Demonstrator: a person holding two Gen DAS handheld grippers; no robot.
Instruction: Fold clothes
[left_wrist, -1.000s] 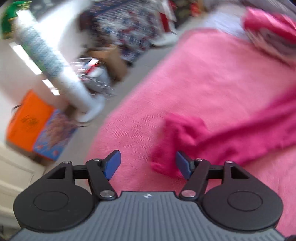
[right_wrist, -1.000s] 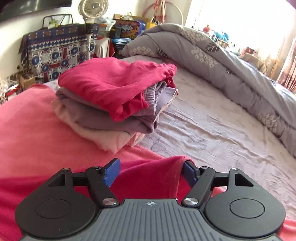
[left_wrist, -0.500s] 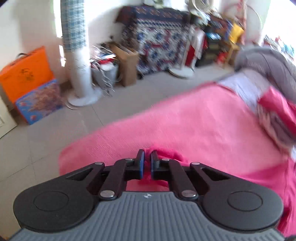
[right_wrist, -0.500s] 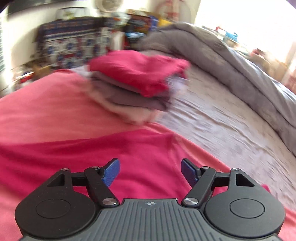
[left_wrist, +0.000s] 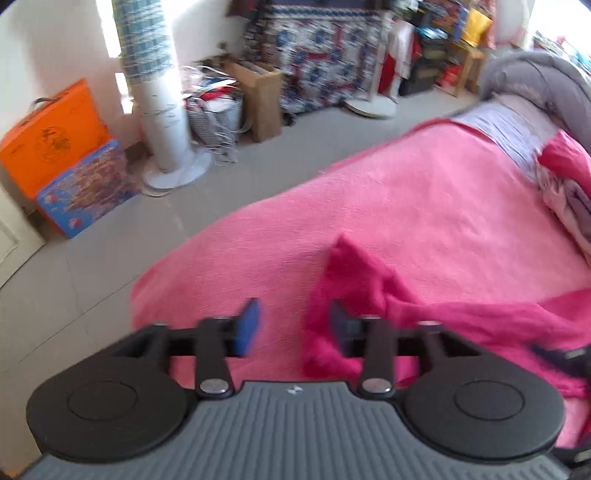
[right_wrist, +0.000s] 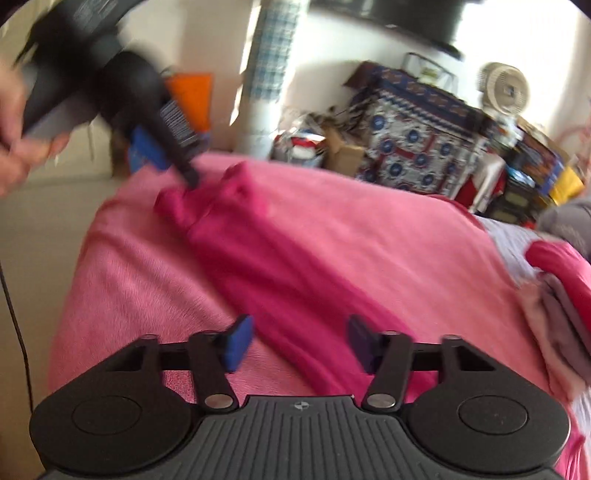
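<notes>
Left gripper (left_wrist: 293, 326) beside rumpled magenta garment (left_wrist: 369, 280)

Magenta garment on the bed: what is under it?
The magenta garment lies stretched across a lighter pink blanket that covers this end of the bed. Whatever is beneath the blanket is covered.

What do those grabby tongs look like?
Both tongs, left and right, have black arms with silver screws, two round black discs, a ribbed grey body with a small emblem, and blue pads. A barcode sticker marks the left one's side.
</notes>
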